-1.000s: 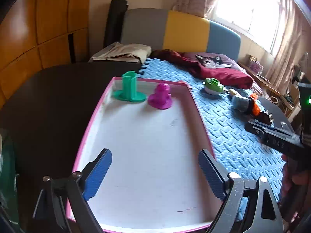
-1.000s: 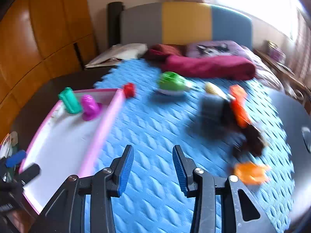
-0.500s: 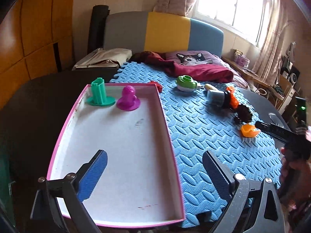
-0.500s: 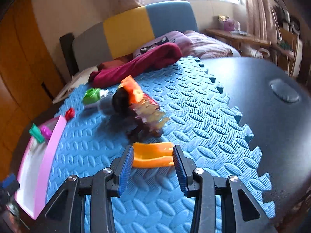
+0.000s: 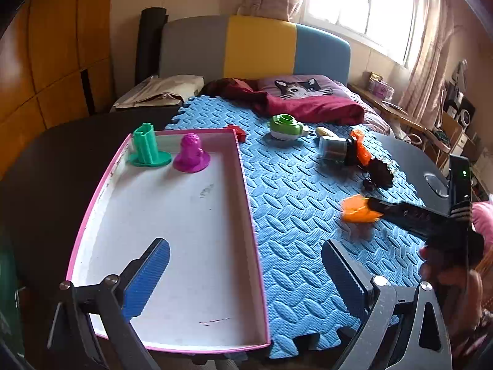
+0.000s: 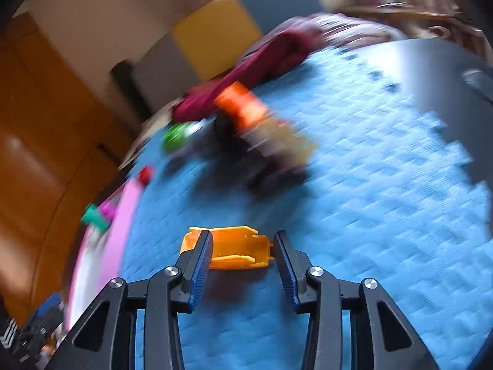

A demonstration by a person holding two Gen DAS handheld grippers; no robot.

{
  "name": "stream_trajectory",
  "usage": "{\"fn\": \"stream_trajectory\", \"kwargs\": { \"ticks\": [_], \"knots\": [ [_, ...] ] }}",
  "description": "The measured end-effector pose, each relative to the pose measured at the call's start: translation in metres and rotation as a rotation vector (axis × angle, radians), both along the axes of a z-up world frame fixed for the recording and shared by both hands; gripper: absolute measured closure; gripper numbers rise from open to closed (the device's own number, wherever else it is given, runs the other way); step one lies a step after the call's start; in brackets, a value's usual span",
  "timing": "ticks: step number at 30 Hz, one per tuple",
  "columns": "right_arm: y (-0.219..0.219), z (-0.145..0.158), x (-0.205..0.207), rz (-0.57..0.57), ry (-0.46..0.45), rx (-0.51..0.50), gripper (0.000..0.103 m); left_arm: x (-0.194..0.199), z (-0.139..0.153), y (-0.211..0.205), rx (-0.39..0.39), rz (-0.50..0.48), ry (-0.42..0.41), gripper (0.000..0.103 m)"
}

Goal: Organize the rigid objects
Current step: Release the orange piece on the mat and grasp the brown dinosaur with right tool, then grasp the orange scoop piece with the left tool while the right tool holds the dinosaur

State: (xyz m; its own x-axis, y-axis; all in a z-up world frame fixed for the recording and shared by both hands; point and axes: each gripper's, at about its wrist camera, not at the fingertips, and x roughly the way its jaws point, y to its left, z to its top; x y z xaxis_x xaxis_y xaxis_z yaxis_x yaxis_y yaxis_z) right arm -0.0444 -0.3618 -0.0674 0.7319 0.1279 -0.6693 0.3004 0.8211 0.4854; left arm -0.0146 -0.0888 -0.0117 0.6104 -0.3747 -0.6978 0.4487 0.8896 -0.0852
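Note:
A pink-rimmed white tray (image 5: 243, 191) lies on the blue foam mat (image 5: 292, 215). A green piece (image 5: 148, 151) and a magenta piece (image 5: 191, 154) stand at its far end. My left gripper (image 5: 243, 274) is open and empty over the tray's near right edge. My right gripper (image 6: 243, 256) is shut on an orange piece (image 6: 234, 246) and holds it just above the mat; the piece also shows in the left wrist view (image 5: 357, 208). The right wrist view is blurred by motion.
On the mat lie a small red piece (image 5: 237, 132), a green and white toy (image 5: 286, 126), a grey cylinder with an orange part (image 5: 339, 151) and a dark piece (image 5: 380, 175). A dark red cloth (image 5: 308, 108) lies behind. Dark tabletop (image 5: 55, 166) surrounds the mat.
My right gripper closed on the orange piece and has lifted it off the mat. My left gripper has drifted right and back, showing more of the mat.

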Motion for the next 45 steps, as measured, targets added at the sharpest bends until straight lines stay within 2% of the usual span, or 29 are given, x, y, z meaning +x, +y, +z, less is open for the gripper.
{"fn": "stream_trajectory", "kwargs": {
  "ticks": [2,4,6,9,11,15,18,20,26,28,32,33,34,36,37,41,45],
  "knots": [
    [0.018,0.003,0.006,0.070,0.002,-0.010,0.061,-0.002,0.000,-0.003,0.009,-0.008,-0.005,0.003],
    [0.027,0.013,0.005,0.094,-0.024,-0.066,0.061,-0.002,0.001,-0.005,0.012,-0.013,-0.005,0.003],
    [0.025,0.029,0.000,0.039,-0.050,-0.199,0.061,-0.003,0.001,-0.006,0.010,-0.016,-0.003,0.003],
    [0.009,0.045,0.001,-0.063,-0.033,-0.370,0.058,-0.004,0.000,-0.008,0.004,-0.023,0.007,0.003],
    [-0.005,0.050,0.015,-0.075,0.016,-0.467,0.054,-0.005,0.001,-0.012,0.001,-0.028,0.008,0.003],
    [-0.018,0.041,0.048,-0.004,0.138,-0.569,0.053,-0.011,0.002,-0.017,0.007,-0.045,-0.001,0.003],
    [-0.026,0.028,0.055,0.049,0.183,-0.546,0.053,-0.013,0.003,-0.020,0.019,-0.054,-0.009,0.003],
    [-0.034,0.024,0.056,0.036,0.178,-0.496,0.053,-0.013,0.003,-0.020,0.023,-0.055,-0.010,0.003],
    [-0.074,0.020,0.035,-0.065,0.076,-0.164,0.056,-0.011,-0.001,-0.024,0.028,-0.056,0.009,0.003],
    [-0.091,0.015,0.024,-0.109,0.042,-0.013,0.056,-0.012,-0.002,-0.025,0.029,-0.060,0.011,0.003],
    [-0.133,-0.015,-0.009,-0.239,-0.032,0.384,0.055,-0.013,-0.004,-0.029,0.035,-0.069,0.015,0.003],
    [-0.139,-0.021,-0.018,-0.260,-0.071,0.457,0.059,-0.013,-0.004,-0.031,0.037,-0.072,0.016,0.003],
    [-0.143,-0.022,-0.025,-0.277,-0.091,0.481,0.061,-0.014,-0.004,-0.032,0.039,-0.075,0.015,0.003],
    [-0.147,-0.018,-0.038,-0.317,-0.091,0.454,0.057,-0.014,-0.003,-0.034,0.040,-0.080,0.013,0.003],
    [-0.147,-0.014,-0.044,-0.331,-0.082,0.405,0.055,-0.015,-0.003,-0.035,0.043,-0.084,0.010,0.003],
    [-0.139,0.006,-0.059,-0.352,-0.038,0.151,0.055,-0.014,-0.003,-0.039,0.043,-0.089,0.011,0.003],
    [-0.119,0.026,-0.064,-0.295,-0.046,-0.083,0.054,-0.013,-0.006,-0.045,0.052,-0.095,0.024,0.003]
  ]
}}
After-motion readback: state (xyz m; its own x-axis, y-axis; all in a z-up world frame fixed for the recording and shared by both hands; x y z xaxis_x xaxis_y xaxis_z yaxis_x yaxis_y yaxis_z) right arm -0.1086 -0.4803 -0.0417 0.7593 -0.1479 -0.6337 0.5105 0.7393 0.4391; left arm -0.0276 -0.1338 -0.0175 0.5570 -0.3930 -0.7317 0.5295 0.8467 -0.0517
